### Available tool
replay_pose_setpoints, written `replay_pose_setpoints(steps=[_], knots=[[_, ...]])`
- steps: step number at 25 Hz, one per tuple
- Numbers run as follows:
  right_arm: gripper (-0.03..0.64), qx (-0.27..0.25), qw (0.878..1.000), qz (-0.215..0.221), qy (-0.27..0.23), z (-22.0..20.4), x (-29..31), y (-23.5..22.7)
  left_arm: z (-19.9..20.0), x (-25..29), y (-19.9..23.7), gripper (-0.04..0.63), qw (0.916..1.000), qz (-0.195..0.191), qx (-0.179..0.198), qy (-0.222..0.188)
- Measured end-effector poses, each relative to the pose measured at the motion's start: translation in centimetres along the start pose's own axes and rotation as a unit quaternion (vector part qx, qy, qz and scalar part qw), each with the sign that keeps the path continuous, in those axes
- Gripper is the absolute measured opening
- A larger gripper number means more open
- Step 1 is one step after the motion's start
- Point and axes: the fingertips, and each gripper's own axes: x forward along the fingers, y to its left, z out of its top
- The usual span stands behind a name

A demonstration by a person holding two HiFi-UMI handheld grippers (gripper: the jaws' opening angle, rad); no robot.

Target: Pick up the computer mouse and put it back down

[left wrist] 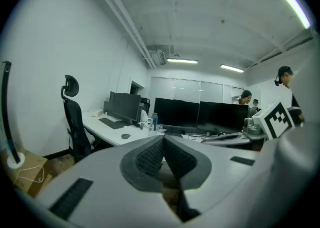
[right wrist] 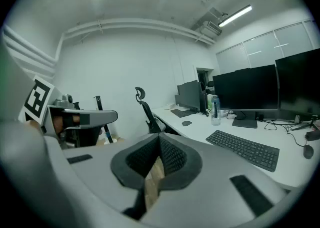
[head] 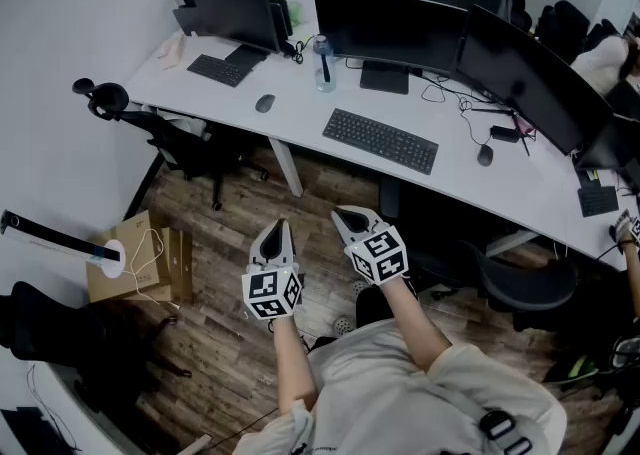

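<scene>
A black keyboard [head: 381, 140] lies on the white desk [head: 300, 115] well ahead of the fingers [head: 273, 241]; a water bottle [head: 323, 65] stands beyond it, and a cardboard box [head: 140, 265] sits to their left.

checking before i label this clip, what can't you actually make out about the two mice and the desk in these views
1. Grey mouse: too small in every view to tell if it has a cable.
2. Dark mouse: behind the right gripper in the left gripper view; at the dim lens edge in the right gripper view.
3. Desk: right end cut off by the head view's edge.
</scene>
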Motion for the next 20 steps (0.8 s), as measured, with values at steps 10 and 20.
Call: replay_pose_setpoints(steps=[10, 20], knots=[[0.003, -0.008, 1.000, -0.008, 0.005, -0.5, 0.9, 2.1, -0.2, -1.6, 2.0, 0.021, 1.0000, -0.004, 0.000, 0.001], [0.006, -0.014, 0.999, 0.041, 0.006, 0.2, 2.6, 4.8, 0.9, -2.2, 4.0, 0.022, 1.0000, -0.004, 0.007, -0.006]])
